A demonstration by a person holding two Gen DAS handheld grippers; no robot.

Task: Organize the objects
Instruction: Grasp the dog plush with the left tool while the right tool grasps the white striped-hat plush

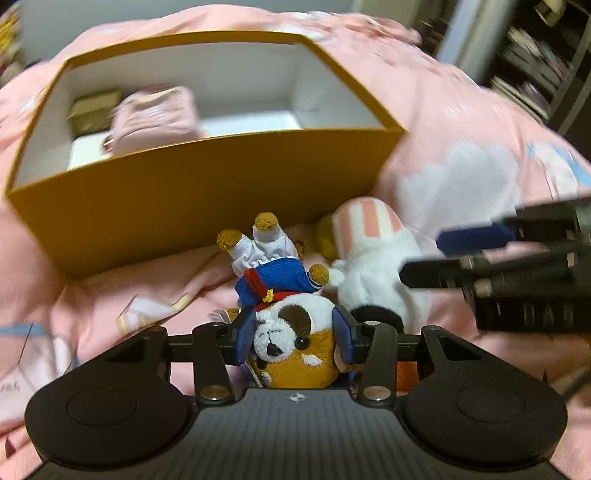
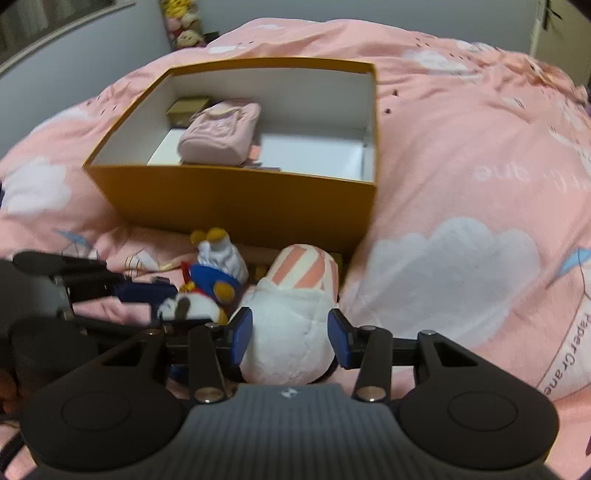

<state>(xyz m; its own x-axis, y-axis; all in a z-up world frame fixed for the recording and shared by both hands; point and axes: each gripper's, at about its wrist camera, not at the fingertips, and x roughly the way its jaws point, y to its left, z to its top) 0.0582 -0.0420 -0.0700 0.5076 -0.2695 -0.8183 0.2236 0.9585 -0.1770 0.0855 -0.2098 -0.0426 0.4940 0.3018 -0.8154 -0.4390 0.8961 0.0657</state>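
Pink cloud-print bedspread (image 2: 461, 155), plush toys (image 2: 183, 26) beyond.

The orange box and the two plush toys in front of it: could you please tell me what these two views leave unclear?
- Orange box floor: its near wall hides the front strip in both views.
- Small olive box inside: blurred in the left wrist view, half covered by the pink pouch.
- White plush: lower part hidden by the right gripper body.
- Dog plush: underside behind the left gripper.

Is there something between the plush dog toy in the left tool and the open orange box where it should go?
Only the near wall of the orange cardboard box stands before the upside-down plush dog in blue jacket; it must be lifted over it.
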